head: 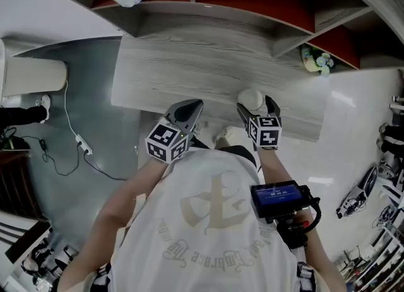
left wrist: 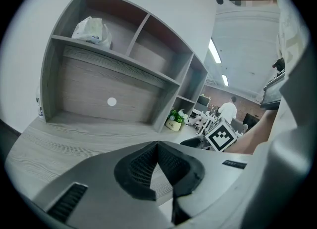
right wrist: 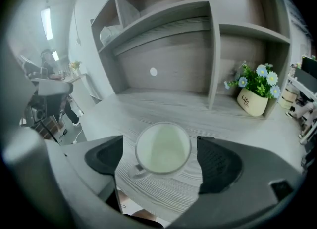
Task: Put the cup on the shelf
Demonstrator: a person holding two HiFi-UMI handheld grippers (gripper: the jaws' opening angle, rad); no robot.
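The right gripper (right wrist: 159,166) is being held with its jaws spread wide, and the cup (right wrist: 162,146) is standing upright between them, clear of both pads, so nothing is being gripped. The cup's handle is pointing toward the left-hand pad and back toward the camera. A jaw that is being drawn back or closed off-centre could catch it, and the cup could be spun or tipped. The wooden board (right wrist: 163,107) under the cup is ending just behind the jaws, so a cup that is being dragged backward could be pulled over that near edge. The left gripper (left wrist: 157,146) is being held with its jaws pressed together on nothing, off to the left of the right one, and no steadying is being offered by it. Beyond the jaws, the upright divider (right wrist: 213,65) and the potted plant (right wrist: 255,92) — ahead and to the right — could be struck if the cup is being carried carelessly toward a higher shelf (right wrist: 158,20).
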